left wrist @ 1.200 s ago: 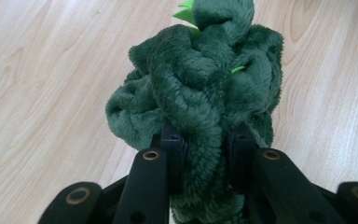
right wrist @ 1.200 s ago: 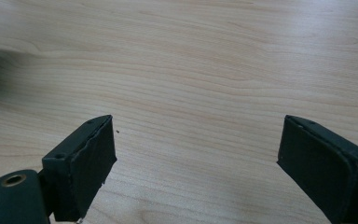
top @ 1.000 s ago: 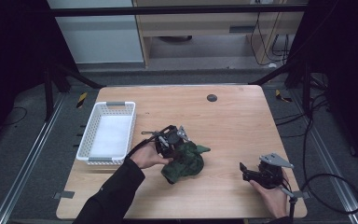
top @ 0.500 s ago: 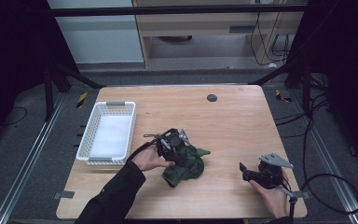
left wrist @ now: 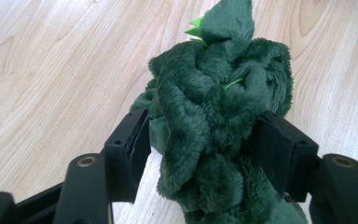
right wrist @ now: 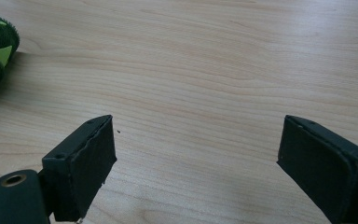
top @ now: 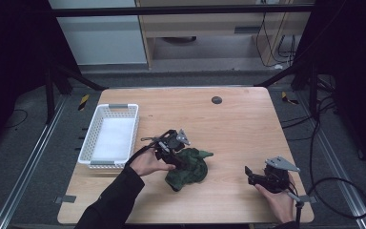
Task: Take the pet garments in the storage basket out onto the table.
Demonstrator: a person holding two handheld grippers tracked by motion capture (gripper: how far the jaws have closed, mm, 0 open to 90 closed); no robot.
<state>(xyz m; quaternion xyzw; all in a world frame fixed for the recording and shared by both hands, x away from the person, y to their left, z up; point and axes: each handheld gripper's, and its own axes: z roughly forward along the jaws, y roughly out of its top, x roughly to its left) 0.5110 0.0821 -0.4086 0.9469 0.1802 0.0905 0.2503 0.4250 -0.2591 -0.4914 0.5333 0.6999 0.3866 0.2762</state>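
Where the toy is: the dark green plush toy (top: 187, 164) lies crumpled on the wooden table (top: 238, 129), a bit front of centre, to the right of the white basket (top: 89, 138) and apart from it.
Left gripper (top: 175, 155): angled down onto the left side of the toy; the jaws have just been opening, with the bunched fabric between them.
Left grip state: wide apart, not clamping. In the left gripper view bare table shows between one pad and the plush low down; the other pad looks to brush the fur, no squeeze.
Why so: looks like a release after setting the toy down, or a re-grip for a better bite. I can't tell which.
Left hand (top: 147, 163): around the gripper body, low over the table beside the toy.
Right gripper (top: 250, 172): near the front right of the table, well apart from the toy, pointing left toward it.
Right grip state: jaws spread wide, nothing but bare wood between them in the right gripper view.
Why so: seems parked, waiting its turn; the toy edge sits at the far left of its own view.
Right hand (top: 275, 195): holds the gripper just above the table, cable trailing off to the right.
Basket: nothing in it, long side running away from the person; likely drop spot, a guess.
Toy details: small lime green bits poke out of the folds; shape unclear, too scrunched.
Black disc (top: 216, 99): flat on the far part of the table, away from the work.
Writing or brands: none readable on the toy, basket, grippers or table.
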